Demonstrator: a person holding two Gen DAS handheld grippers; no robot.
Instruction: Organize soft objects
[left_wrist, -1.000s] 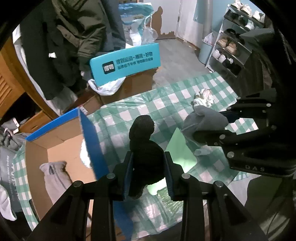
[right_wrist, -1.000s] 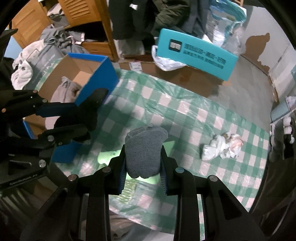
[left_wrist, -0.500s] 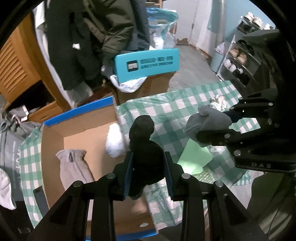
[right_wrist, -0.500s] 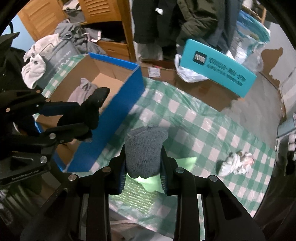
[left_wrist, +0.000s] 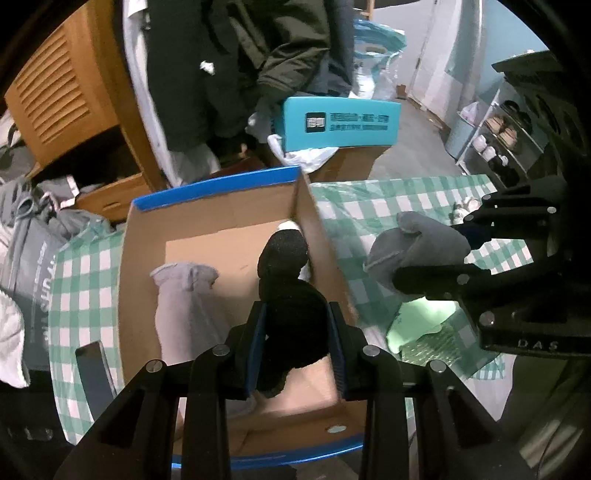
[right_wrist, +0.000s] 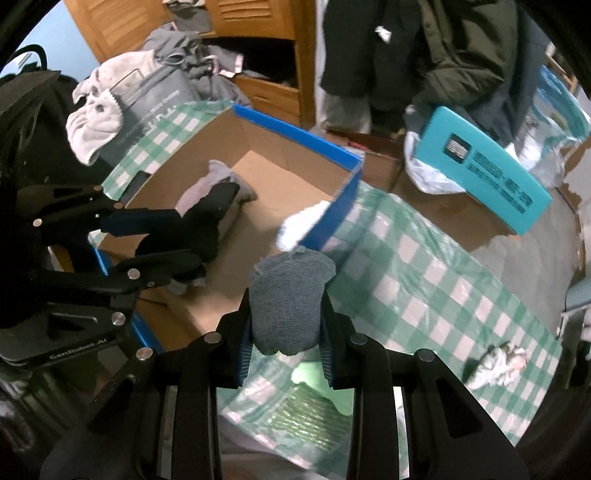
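— While both tongs hang over the checked table (right_wrist: 436, 280), what does each one carry?

— The left tongs (left_wrist: 295, 332) are clamped on a black sock (left_wrist: 291, 295) above the open cardboard box (left_wrist: 221, 206); the right tongs (right_wrist: 286, 328) pinch a grey sock (right_wrist: 286, 299) just past the box's blue-edged wall.

— And inside the box?

— A pale grey garment (left_wrist: 184, 295) lies on the bottom, a white sock (right_wrist: 301, 225) in the corner. Another crumpled white sock (right_wrist: 496, 363) sits far off on the cloth.

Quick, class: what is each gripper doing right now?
Left gripper: shut on black sock.
Right gripper: shut on grey sock.
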